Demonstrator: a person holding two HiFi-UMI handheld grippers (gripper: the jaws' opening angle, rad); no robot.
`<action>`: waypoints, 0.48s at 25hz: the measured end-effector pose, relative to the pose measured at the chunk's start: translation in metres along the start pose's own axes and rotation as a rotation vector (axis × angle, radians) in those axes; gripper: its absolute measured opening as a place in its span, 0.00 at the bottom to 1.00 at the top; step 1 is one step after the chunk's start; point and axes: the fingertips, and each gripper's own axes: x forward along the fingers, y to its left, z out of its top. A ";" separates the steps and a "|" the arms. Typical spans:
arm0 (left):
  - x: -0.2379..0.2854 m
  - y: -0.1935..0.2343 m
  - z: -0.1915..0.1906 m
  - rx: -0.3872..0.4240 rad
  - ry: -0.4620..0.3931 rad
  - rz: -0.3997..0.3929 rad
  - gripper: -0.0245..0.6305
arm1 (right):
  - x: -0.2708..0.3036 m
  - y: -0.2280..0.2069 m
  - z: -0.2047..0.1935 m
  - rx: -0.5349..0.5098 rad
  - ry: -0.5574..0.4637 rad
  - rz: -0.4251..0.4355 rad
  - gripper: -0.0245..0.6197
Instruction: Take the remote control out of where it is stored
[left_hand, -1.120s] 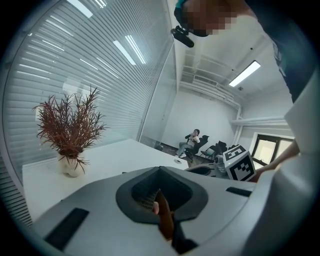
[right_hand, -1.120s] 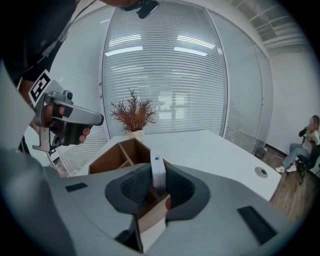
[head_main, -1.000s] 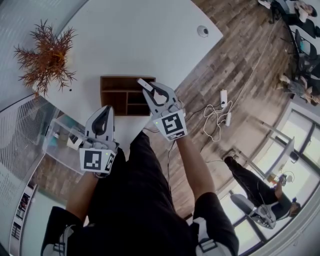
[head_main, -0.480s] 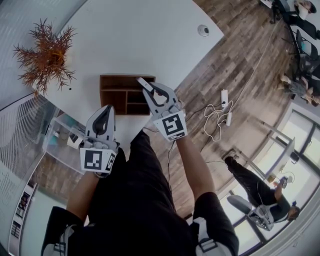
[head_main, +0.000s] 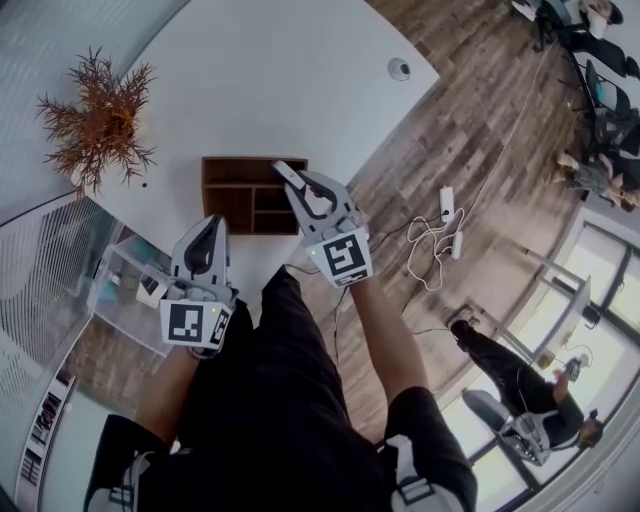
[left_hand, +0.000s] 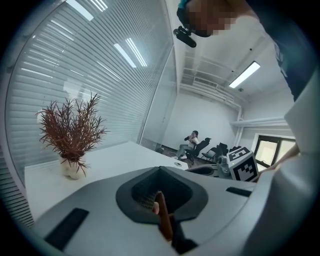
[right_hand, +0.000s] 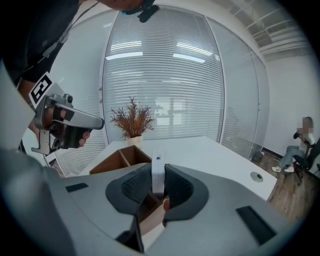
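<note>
- The right gripper (right_hand: 158, 184) is clenched on the remote control (right_hand: 157, 169). Its two dark pads press the flat sides of the slim white body, which stands on edge between them with its far end poking past the jaws.
- The left gripper (head_main: 212, 230) has its jaws closed together and nothing gripped. It hangs at the near edge of the table, well apart from the remote.
- In the head view the remote sits at the tip of the right gripper, over the near right corner of the wooden organizer (head_main: 240, 162). It appears to be raised clear of the compartments rather than resting in one, though that view does not show the gap beneath it plainly.
- The organizer lies on the white table (head_main: 280, 70). Its dividers are visible, and the compartments that can be seen hold nothing.
- A dried plant in a pale vase (head_main: 100, 115) stands at the table's far left, clear of the work.
- Judged from this, the main step is done — the remote is gripped and looks to be out of its slot.
- What seems left is to carry it fully away from the organizer and perhaps set it on the bare tabletop — the narrow, edge-on hold could let it pivot if it is swung quickly.
</note>
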 end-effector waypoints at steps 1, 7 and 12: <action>-0.001 0.000 0.002 0.001 -0.005 0.000 0.05 | -0.001 0.000 0.002 0.001 -0.004 -0.004 0.16; -0.008 -0.005 0.014 0.008 -0.027 -0.001 0.05 | -0.011 -0.001 0.016 -0.013 -0.018 -0.019 0.16; -0.013 -0.007 0.020 0.012 -0.046 0.000 0.05 | -0.017 -0.001 0.025 -0.004 -0.029 -0.036 0.16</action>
